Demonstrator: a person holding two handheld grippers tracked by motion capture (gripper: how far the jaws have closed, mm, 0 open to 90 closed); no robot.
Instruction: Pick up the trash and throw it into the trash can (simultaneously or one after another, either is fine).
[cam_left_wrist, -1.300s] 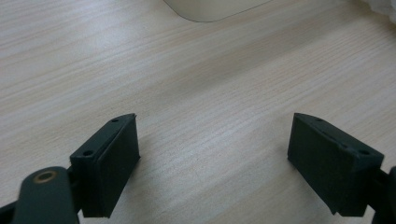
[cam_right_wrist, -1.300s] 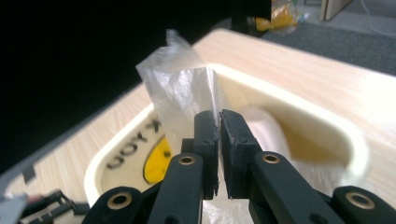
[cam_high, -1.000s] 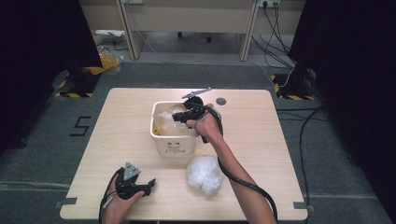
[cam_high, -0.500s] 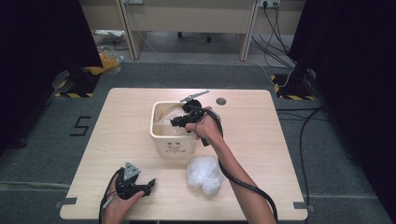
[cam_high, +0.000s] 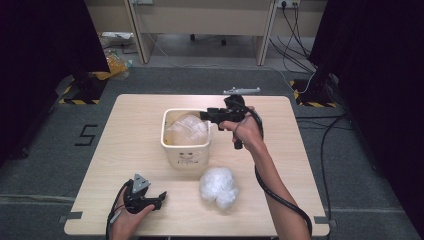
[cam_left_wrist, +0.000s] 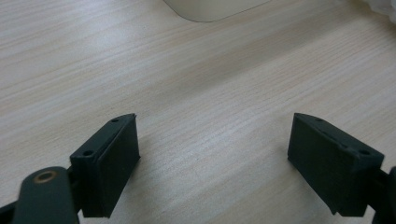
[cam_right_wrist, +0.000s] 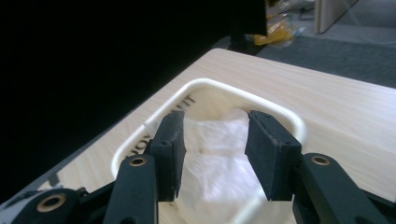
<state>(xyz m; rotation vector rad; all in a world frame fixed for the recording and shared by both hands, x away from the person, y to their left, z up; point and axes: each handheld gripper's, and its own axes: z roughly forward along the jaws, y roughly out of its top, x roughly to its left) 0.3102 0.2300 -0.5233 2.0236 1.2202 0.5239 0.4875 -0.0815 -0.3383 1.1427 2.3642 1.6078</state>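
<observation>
Right gripper (cam_high: 206, 115), centre of the high view, hangs over the right rim of the bin (cam_high: 186, 148). Its jaws have just been opening and stand part open, nothing between the pads; in the right gripper view (cam_right_wrist: 212, 154) we look past them at the bag below. Looks like we've just let go of the clear plastic bag (cam_high: 186, 129), now lying inside the bin, crumpled.

Left gripper (cam_high: 161, 197), lower left, jaws wide apart, empty, resting on the table (cam_high: 130, 130); bare wood between its pads (cam_left_wrist: 112, 158).

Second crumpled plastic bag (cam_high: 219, 186) lies lower centre, just in front of the bin, well apart from either gripper. We'd judge it light, soft, springy and slick: pinch a thick fold at the top of the bundle, not a loose edge.
</observation>
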